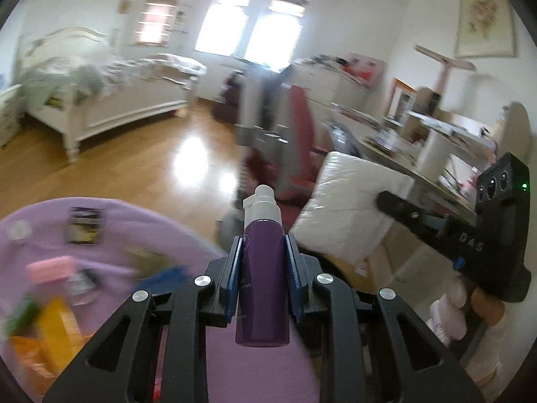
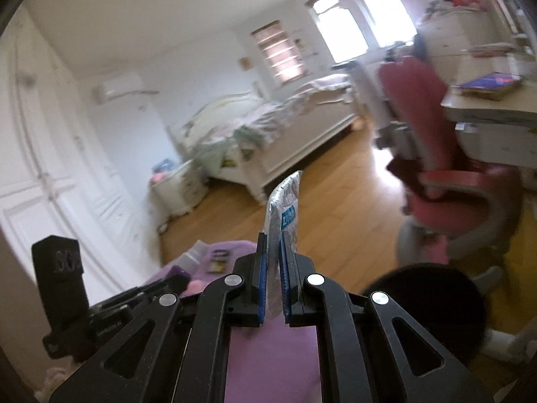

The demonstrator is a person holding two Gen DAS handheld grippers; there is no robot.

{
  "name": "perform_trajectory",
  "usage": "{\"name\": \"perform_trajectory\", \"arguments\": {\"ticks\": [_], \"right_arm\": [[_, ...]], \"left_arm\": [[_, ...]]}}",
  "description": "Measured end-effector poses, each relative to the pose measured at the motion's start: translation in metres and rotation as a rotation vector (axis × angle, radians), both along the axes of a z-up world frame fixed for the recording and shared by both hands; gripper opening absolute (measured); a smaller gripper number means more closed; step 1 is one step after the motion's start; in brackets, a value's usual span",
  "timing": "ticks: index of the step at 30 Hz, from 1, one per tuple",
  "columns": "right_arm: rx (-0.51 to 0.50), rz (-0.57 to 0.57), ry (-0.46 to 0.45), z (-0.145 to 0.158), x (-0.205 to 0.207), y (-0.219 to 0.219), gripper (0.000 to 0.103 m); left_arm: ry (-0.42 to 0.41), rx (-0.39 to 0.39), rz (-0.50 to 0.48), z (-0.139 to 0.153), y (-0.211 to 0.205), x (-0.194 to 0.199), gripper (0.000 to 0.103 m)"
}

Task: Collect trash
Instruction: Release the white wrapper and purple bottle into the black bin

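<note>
Holding a purple cylindrical spray bottle with a silver collar and white nozzle [image 1: 262, 278], your left gripper [image 1: 262, 268] has its blue pads pressed against the bottle's two sides. The bottle stands nearly upright between them, nozzle pointing away from the camera. Below and to the left of it lies a lilac cloth-covered surface [image 1: 134, 231]. On that cloth you can see a small dark packet [image 1: 84, 225] toward the far edge, a pale round lid-like object [image 1: 18, 230] near the left far edge, and a pink item [image 1: 53, 267] with blurred orange and yellow wrappers [image 1: 50, 329] toward the near left edge.

Your right gripper [image 2: 274, 288] is nearly closed, pinching a flat silver foil sachet with a blue printed label [image 2: 283, 208] between its blue pads. The sachet sticks up edge-on past the fingertips. In the left wrist view this same gripper appears at the right edge of the picture, next to a white quilted cushion [image 1: 349, 208].

Around you are a wooden floor [image 2: 335, 215], a white bed with rumpled bedding [image 1: 110, 90], a red desk chair [image 2: 436, 154] and a cluttered desk [image 1: 419, 141]. A round black object [image 2: 433, 309], too blurred to identify, sits low to the right of the right gripper.
</note>
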State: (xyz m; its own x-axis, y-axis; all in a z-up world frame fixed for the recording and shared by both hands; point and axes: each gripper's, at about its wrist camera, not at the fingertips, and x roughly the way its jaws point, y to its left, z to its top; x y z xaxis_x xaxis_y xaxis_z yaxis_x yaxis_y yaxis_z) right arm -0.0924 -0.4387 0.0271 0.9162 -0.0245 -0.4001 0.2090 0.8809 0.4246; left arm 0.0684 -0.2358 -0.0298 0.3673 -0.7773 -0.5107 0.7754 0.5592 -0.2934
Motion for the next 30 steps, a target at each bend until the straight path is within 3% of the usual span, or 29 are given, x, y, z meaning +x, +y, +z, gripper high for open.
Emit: {"name": "perform_trajectory", "arguments": {"ticks": [8, 20, 23, 24, 25, 26, 27, 28, 30], "right_arm": [[0.017, -0.126, 0.054, -0.03, -0.035, -0.056, 0.009], [0.048, -0.181, 0.112, -0.063, -0.046, -0.082, 0.009], [0.048, -0.2, 0.131, -0.065, -0.046, -0.085, 0.009], [0.052, -0.206, 0.137, -0.064, -0.046, -0.085, 0.015], [0.06, -0.214, 0.143, -0.065, -0.047, -0.087, 0.022], [0.067, -0.222, 0.144, -0.064, -0.048, -0.087, 0.044], [0.078, -0.234, 0.14, -0.064, -0.05, -0.088, 0.071], [0.091, -0.242, 0.12, -0.063, -0.052, -0.088, 0.079], [0.1, -0.234, 0.105, -0.062, -0.053, -0.087, 0.083]], "left_arm": [[0.068, 0.028, -0.143, -0.027, -0.082, -0.022, 0.025], [0.093, 0.079, -0.206, -0.047, -0.119, -0.038, 0.025], [0.075, 0.111, -0.211, -0.046, -0.126, -0.041, 0.033], [0.065, 0.125, -0.208, -0.046, -0.127, -0.043, 0.053], [0.043, 0.129, -0.197, -0.043, -0.125, -0.046, 0.083], [0.016, 0.116, -0.185, -0.04, -0.122, -0.048, 0.094], [-0.013, 0.088, -0.179, -0.036, -0.117, -0.051, 0.098], [-0.033, 0.061, -0.187, -0.032, -0.112, -0.054, 0.098], [-0.05, 0.065, -0.191, -0.026, -0.108, -0.057, 0.098]]}}
